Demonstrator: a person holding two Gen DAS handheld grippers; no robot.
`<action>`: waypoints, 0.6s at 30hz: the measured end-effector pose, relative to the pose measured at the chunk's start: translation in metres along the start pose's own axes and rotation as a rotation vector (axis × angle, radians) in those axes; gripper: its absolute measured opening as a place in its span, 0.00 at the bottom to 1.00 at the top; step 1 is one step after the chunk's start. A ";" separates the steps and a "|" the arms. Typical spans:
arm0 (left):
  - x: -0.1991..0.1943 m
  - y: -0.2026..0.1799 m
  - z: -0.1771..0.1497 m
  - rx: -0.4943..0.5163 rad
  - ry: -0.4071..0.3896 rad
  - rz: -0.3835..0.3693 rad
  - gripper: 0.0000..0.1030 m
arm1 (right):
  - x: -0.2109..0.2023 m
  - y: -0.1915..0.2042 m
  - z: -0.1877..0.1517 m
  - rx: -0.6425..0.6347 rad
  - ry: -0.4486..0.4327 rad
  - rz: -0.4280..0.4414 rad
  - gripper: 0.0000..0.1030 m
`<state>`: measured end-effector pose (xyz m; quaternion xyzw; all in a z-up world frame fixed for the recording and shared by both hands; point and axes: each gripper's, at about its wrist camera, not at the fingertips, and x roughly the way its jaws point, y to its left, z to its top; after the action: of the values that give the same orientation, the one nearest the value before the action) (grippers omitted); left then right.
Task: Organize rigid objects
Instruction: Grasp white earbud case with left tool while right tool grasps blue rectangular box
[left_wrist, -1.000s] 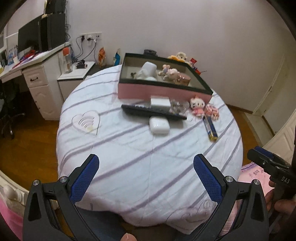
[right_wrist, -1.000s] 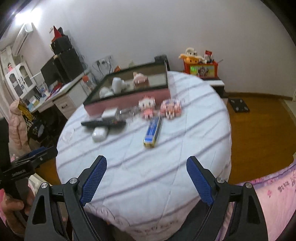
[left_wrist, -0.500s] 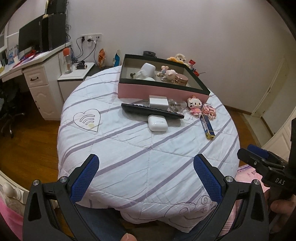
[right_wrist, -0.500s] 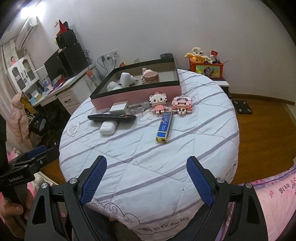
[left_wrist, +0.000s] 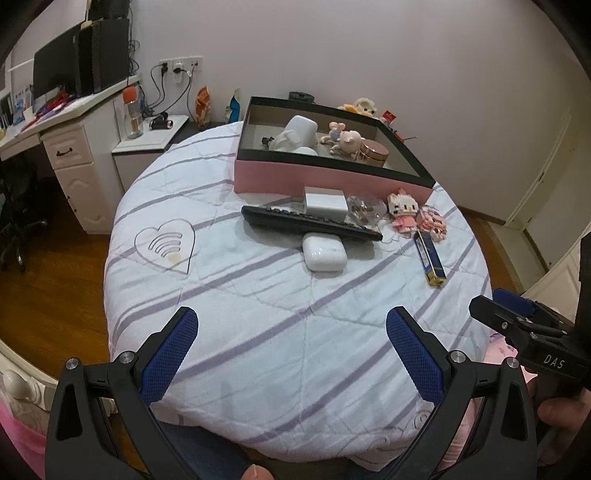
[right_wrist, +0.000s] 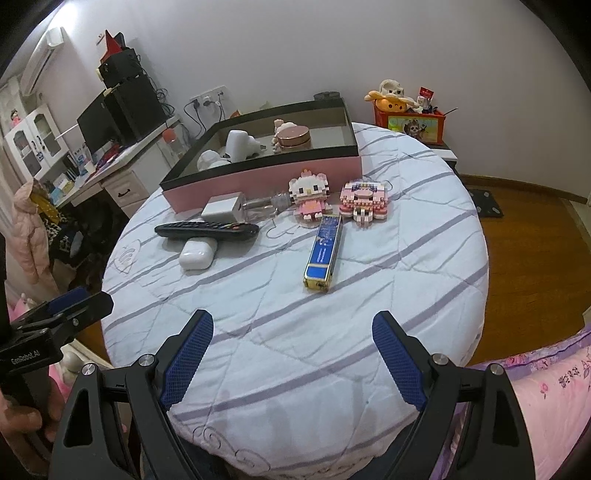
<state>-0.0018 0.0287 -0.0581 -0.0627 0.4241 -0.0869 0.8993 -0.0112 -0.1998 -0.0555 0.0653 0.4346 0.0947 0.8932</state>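
I hold my left tool (left_wrist: 291, 354) and my right tool (right_wrist: 293, 356) above the near edge of the round bench (left_wrist: 258, 332), which is covered with a white striped cloth. Both tools are wide open and have nothing between the fingers.

Ahead of the left tool, on the far half of the bench, lies a white earbud case (left_wrist: 324, 254). Just behind it the black remote control (left_wrist: 310, 222) lies across, and its near side touches the case. Behind the remote stands a white charger block (left_wrist: 325, 201), and beside it a small clear bag (left_wrist: 364, 210).

Ahead of the right tool lies the blue and gold box (right_wrist: 324, 252), pointing away from me. Beyond its far end stand two toy figures of small bricks: the white and pink cat figure (right_wrist: 309, 195) and, to its right, the pink brick figure (right_wrist: 365, 199).

The pink box with black rim (right_wrist: 266, 179) stands at the far side, behind all these things. Inside it I see a white mug (right_wrist: 236, 144), a round rose-gold tin (right_wrist: 293, 136) and a small pig figure (left_wrist: 345, 138).

To the left of the bench is a white desk (left_wrist: 70, 140) with a monitor (left_wrist: 55, 75).
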 end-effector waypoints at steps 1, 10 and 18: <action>0.002 -0.001 0.002 0.003 -0.001 0.001 1.00 | 0.002 0.000 0.002 -0.002 0.001 -0.004 0.87; 0.019 -0.011 0.021 0.029 -0.046 0.020 1.00 | 0.015 -0.005 0.024 0.001 -0.017 -0.052 0.87; 0.061 -0.026 0.025 0.077 -0.056 0.051 1.00 | 0.041 -0.016 0.035 0.039 -0.030 -0.109 0.87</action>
<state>0.0535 -0.0090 -0.0832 -0.0195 0.3965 -0.0785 0.9144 0.0431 -0.2075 -0.0682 0.0605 0.4257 0.0362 0.9021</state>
